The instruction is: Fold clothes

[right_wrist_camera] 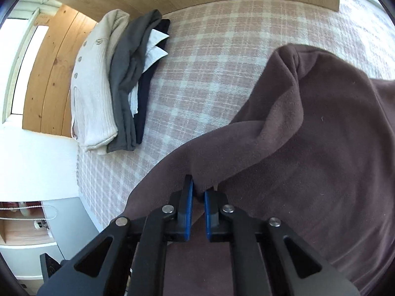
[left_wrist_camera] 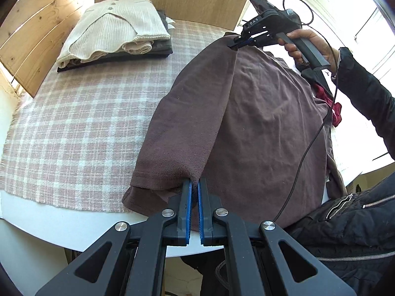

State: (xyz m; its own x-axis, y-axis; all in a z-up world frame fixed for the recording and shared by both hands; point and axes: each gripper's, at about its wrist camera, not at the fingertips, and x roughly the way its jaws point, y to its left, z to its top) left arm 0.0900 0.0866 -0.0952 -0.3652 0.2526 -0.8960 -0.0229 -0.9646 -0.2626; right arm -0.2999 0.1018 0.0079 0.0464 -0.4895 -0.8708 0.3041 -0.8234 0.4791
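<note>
I have the left gripper [left_wrist_camera: 195, 187] pinched on the near hem of the brown shirt [left_wrist_camera: 259, 113], its blue pads [left_wrist_camera: 188, 204] pressed onto a bunch of cloth, and the right gripper [right_wrist_camera: 198, 192] clamps another fold of the same shirt, seen from my left camera up at the far corner with a hand [left_wrist_camera: 308, 46] on its grip. The shirt drapes between my two tools, partly lifted off the checked blanket [left_wrist_camera: 81, 128] on the table [left_wrist_camera: 49, 229], while a folded stack [left_wrist_camera: 113, 32] topped by a cream cardigan [right_wrist_camera: 96, 83] sits well apart at the far edge.
</note>
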